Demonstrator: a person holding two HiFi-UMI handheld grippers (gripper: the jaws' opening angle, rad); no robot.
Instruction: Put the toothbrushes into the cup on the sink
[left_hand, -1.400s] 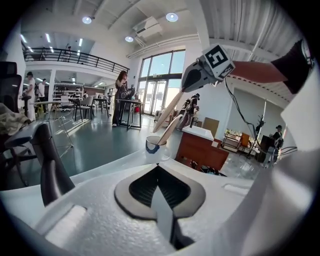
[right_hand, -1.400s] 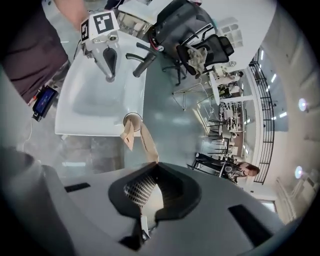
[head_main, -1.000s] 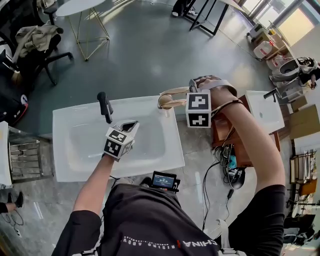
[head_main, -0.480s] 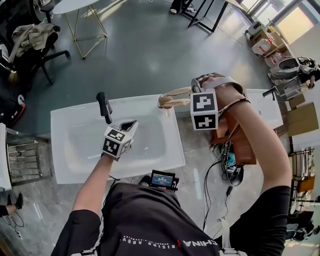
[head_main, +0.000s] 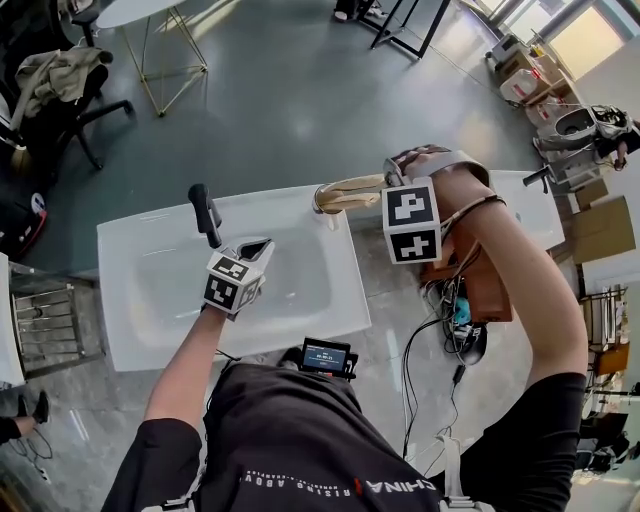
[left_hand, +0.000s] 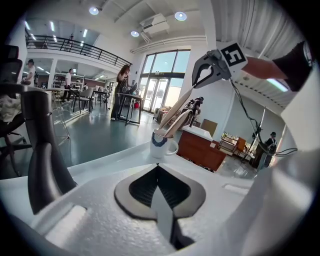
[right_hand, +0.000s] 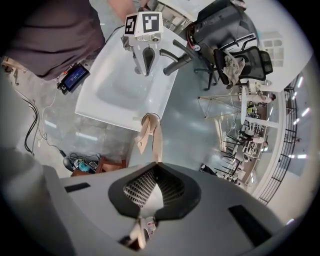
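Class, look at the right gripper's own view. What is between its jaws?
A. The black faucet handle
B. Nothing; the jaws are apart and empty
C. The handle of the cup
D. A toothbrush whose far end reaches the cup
D: in the right gripper view, the right gripper has its jaws shut on a wooden toothbrush, which runs from the jaws down to the cup on the sink's edge.

A white sink (head_main: 140, 320) carries a black faucet (head_main: 205, 213) on its back rim and a cup (head_main: 322, 203) at its back right corner.
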